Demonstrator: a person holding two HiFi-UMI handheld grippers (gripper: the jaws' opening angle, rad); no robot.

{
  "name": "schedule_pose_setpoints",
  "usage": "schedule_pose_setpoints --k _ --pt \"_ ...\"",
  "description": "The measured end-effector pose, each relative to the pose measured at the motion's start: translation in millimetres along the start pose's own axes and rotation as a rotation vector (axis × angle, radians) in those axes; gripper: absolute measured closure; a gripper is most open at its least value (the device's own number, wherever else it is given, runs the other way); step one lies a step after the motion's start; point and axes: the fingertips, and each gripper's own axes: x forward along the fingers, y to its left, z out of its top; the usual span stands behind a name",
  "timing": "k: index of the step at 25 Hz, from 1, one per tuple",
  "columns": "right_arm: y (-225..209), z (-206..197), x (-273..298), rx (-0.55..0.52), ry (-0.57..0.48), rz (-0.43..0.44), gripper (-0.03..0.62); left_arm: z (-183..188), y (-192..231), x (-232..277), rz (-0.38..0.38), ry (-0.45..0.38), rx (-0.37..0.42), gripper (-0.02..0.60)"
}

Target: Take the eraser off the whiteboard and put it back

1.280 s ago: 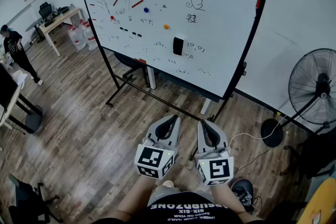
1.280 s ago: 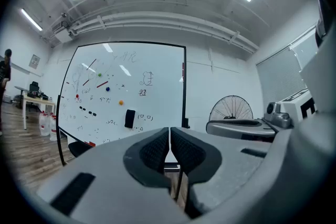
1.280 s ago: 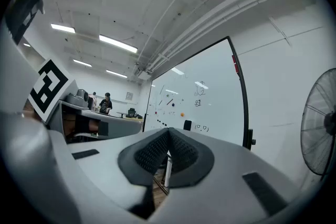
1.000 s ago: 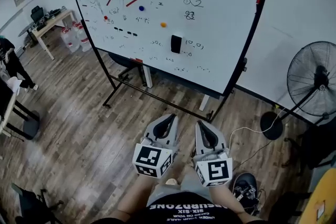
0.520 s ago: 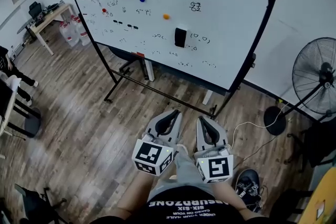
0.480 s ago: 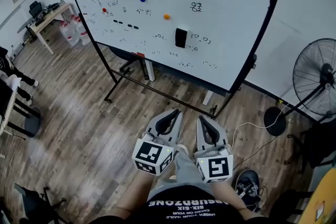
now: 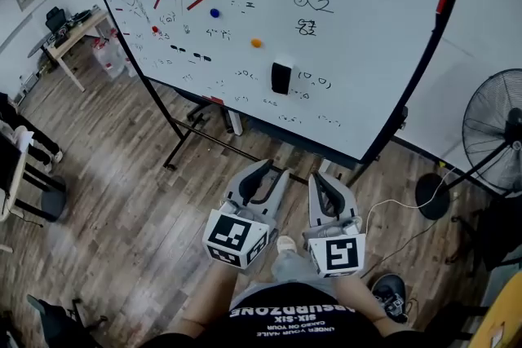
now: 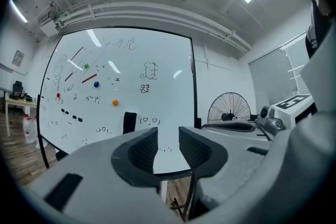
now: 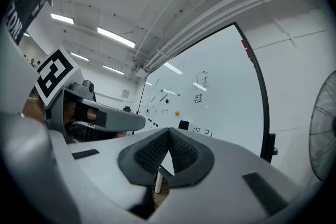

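While the left gripper (image 7: pixel 267 169) has just been opening its jaws to a narrow gap with nothing between them and the right gripper (image 7: pixel 320 178) is closed and empty, both are well short of the whiteboard (image 7: pixel 375 37); the eraser (image 7: pixel 280 77) clings low on it, so widening further and approaching squarely seems best

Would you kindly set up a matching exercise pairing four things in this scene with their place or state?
1. eraser
2. left gripper
3. right gripper
4. fan

A. jaws together
B. standing right of the whiteboard
C. stuck on the whiteboard
D. jaws apart, empty

Pairs: 1-C, 2-D, 3-A, 4-B.
The left gripper's jaws have just been opening, with nothing between them.
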Motion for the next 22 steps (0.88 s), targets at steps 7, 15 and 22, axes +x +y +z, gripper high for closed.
schedule_pose_setpoints --k 7,15,22 --pt "-20.9 -4.1 35.6 0.001 -0.001 0.015 0.595 15.7 28.8 36.0 0.021 -0.039 0.022 0.328" --pt "-50.9 -11.7 72.1 -0.002 0.016 0.027 0.595 16.6 64.4 77.0 0.09 -0.032 0.038 0.308" --pt "-69.6 -32.6 105.8 0.014 0.06 0.059 0.595 -0.5 88.8 117.4 0.124 0.023 0.034 0.308"
